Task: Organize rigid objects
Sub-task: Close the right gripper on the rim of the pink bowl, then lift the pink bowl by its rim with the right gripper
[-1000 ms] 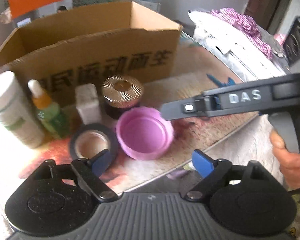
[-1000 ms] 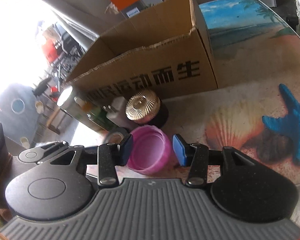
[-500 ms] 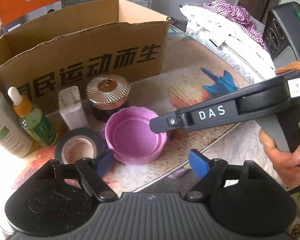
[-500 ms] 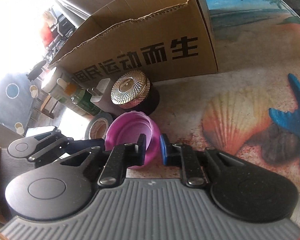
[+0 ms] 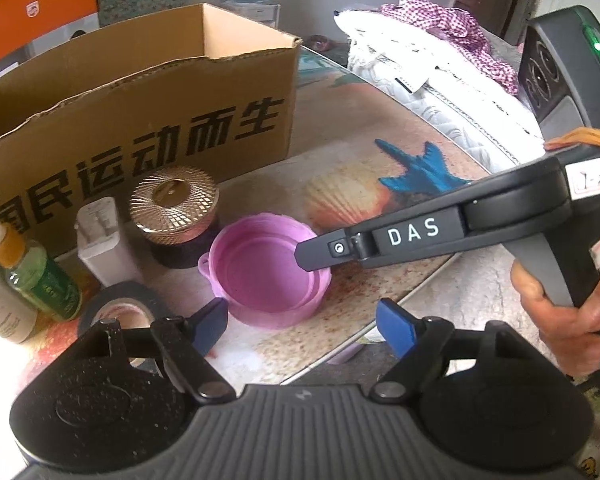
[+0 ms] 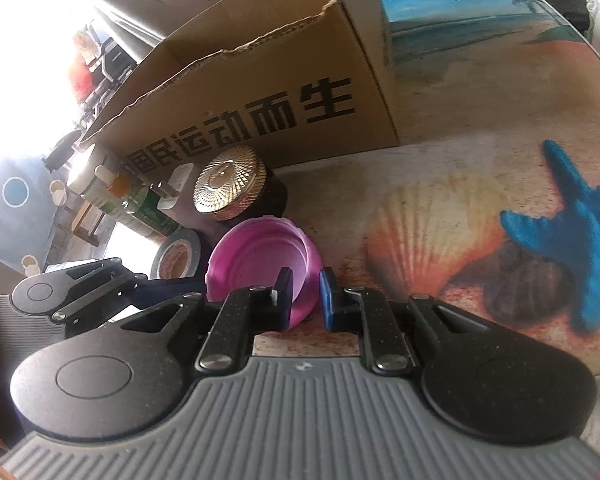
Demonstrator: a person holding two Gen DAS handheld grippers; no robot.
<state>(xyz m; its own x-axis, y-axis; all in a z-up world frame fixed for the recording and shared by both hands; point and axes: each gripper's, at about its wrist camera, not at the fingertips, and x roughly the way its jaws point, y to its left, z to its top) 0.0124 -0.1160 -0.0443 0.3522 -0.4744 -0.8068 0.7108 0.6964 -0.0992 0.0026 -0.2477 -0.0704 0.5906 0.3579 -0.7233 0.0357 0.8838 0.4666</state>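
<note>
Right gripper [image 6: 305, 296], low centre of the right wrist view: fingers nearly together, pinching the near wall of the pink cap [image 6: 260, 256], one pad inside the rim and one outside. In the left wrist view the same gripper enters from the right edge, its tip over the cap's [image 5: 266, 276] right rim. Left gripper [image 5: 302, 326], lower centre of the left wrist view: fingers spread wide and holding nothing, the left pad just beside the cap's near wall. The cap rests mouth-up on the seashell-printed table [image 5: 384, 272]. Up and left of it stand a gold-lidded jar [image 5: 176, 208], a white charger [image 5: 102, 240] and a green dropper bottle [image 5: 40, 280]; a black tape roll [image 5: 120, 308] lies at lower left. A cardboard box [image 5: 140, 120], open-topped, fills the upper left behind them.
</note>
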